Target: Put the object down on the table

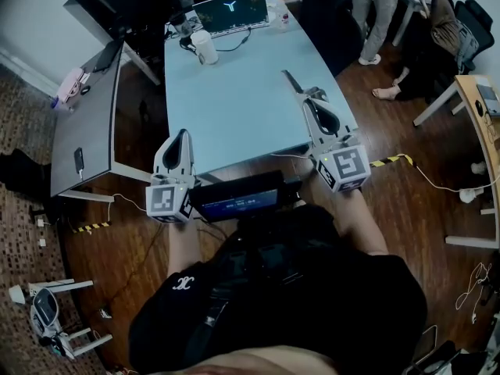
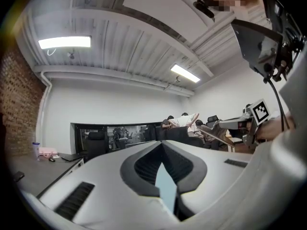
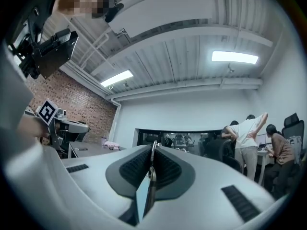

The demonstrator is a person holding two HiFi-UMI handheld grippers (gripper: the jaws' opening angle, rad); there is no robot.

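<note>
**Right gripper** (image 3: 152,146): jaws nearly together, clamped on a slim, silvery metal tool (image 3: 150,169). In the head view the tool (image 1: 300,85) juts forward from the jaw tips (image 1: 313,100) over the near right part of the table. Its kind cannot be made out, possibly tongs or scissors.

**Left gripper** (image 2: 161,143): jaws met at the tips, nothing between them. In the head view it (image 1: 183,134) is level with the table's near edge, well apart from the right gripper.

**Pale blue rectangular table** (image 1: 234,108): carries an open dark laptop (image 1: 230,10) and a white cup (image 1: 205,47) at its far end.

**Grey table** (image 1: 86,123): stands to the left of the blue one.
</note>
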